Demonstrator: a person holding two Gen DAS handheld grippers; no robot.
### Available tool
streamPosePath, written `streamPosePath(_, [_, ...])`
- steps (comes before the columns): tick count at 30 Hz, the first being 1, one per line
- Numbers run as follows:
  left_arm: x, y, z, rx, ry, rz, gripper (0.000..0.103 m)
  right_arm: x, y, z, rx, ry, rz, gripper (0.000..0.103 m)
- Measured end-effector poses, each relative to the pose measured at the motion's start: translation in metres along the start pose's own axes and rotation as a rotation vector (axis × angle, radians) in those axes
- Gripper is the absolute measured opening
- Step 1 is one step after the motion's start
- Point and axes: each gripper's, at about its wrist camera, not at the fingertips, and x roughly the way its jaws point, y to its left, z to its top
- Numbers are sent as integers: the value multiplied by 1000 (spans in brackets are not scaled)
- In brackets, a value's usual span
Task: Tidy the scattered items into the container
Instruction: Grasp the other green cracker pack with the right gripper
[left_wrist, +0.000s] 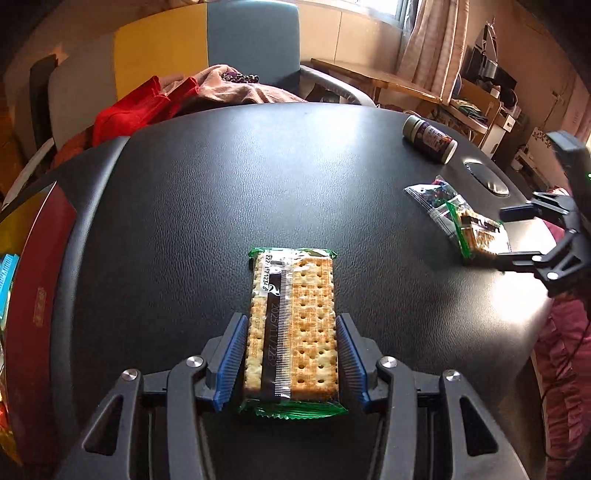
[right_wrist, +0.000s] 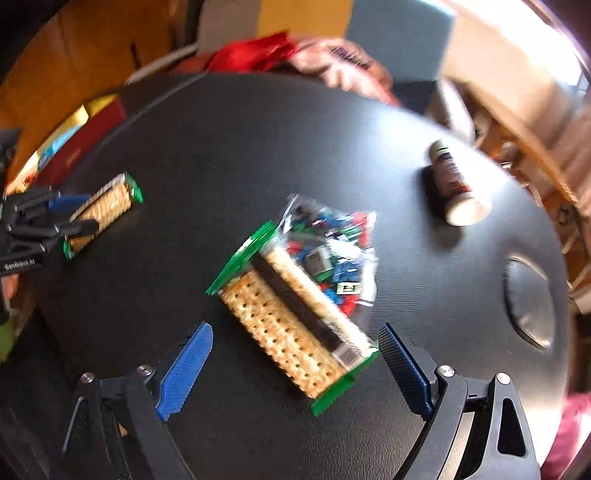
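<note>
A cracker pack (left_wrist: 295, 325) in a green-edged wrapper lies flat on the black table (left_wrist: 221, 184). My left gripper (left_wrist: 291, 354) is shut on it, blue pads against its long sides; the right wrist view also shows this pack (right_wrist: 107, 206) in the left gripper (right_wrist: 74, 216). A second cracker pack (right_wrist: 280, 332) lies slanted, partly over a clear bag of small colourful pieces (right_wrist: 332, 254). My right gripper (right_wrist: 295, 326) stands wide open around this pack's near end without touching it. The left wrist view shows the right gripper (left_wrist: 513, 233), second pack (left_wrist: 480, 232) and bag (left_wrist: 432, 195) at right.
A red box (left_wrist: 37, 277) holding colourful items sits off the table's left edge, also seen in the right wrist view (right_wrist: 92, 129). A small bottle (left_wrist: 430, 138) lies on its side at the far right. A round recess (right_wrist: 532, 306) marks the tabletop. Clothes (left_wrist: 166, 99) are piled behind.
</note>
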Motion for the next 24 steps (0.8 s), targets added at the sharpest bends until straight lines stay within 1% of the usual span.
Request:
streamPosePath(1, [-1, 0, -1, -1, 0, 1, 50, 5, 0, 2, -16, 20, -2, 90])
streamPosePath(2, [-2, 0, -3, -2, 0, 2, 50, 10, -1, 4, -26, 37, -4, 86])
streamPosePath(3, [-3, 0, -4, -2, 1, 2, 50, 14, -3, 5, -28, 48, -5, 79])
streamPosePath(4, [-4, 0, -5, -3, 1, 3, 50, 16, -5, 5, -25, 54, -3, 67])
streamPosePath(6, [-6, 1, -7, -9, -2, 4, 50, 19, -8, 6, -19, 65, 0, 59])
streamPosePath(7, [-6, 1, -8, -13, -5, 4, 50, 20, -8, 5, -19, 67, -4, 57])
streamPosePath(10, [-7, 0, -11, -16, -17, 11, 50, 17, -6, 1, -14, 59, -34, 55])
streamPosePath(11, [-7, 0, -12, -16, -22, 15, 50, 16, -6, -1, -3, 52, -39, 53])
streamPosePath(13, [-8, 0, -13, -22, -29, 18, 50, 13, -6, -6, 39, 32, -41, 52])
streamPosePath(21, [-19, 7, -26, -86, -64, 21, 49, -4, 0, -21, 233, -85, 47, 52])
streamPosePath(24, [-26, 8, -31, -96, -82, 23, 49, -8, 10, -19, 271, -121, 99, 52])
